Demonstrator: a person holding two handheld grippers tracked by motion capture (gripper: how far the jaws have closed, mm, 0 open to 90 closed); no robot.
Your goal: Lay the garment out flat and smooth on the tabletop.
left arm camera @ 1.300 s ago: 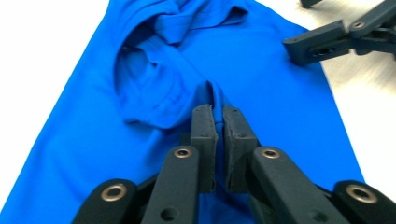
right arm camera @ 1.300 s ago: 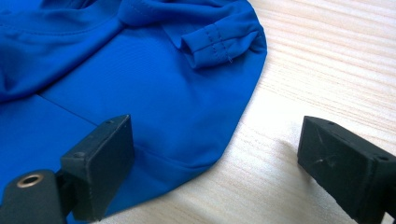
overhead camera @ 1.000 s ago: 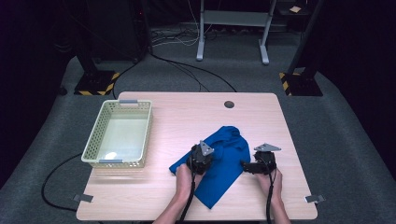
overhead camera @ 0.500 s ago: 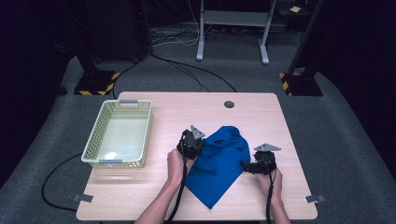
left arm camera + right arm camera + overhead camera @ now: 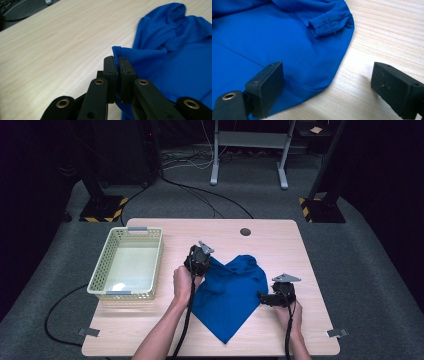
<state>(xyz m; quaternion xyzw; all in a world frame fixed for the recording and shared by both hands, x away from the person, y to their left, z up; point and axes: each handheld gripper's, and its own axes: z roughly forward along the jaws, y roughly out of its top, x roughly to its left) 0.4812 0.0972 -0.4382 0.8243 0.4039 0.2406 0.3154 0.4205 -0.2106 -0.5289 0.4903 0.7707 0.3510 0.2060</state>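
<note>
While both grippers work a blue cloth (image 5: 230, 295) on the wooden table (image 5: 310, 250), only one has hold of it.

From the cloth's middle, its pointed corner lies nearest at 6 o'clock; the right gripper (image 5: 264, 299) sits at 3 o'clock by the edge, jaws spread wide, one over the cloth, one over bare wood, gripping nothing. At 10 o'clock the left gripper (image 5: 117, 60) pinches a raised fold, jaws closed. Farther left at 9 o'clock stands a pale basket (image 5: 102, 275).

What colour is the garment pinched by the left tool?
Solid bright blue garment, clearest in the left gripper view.
</note>
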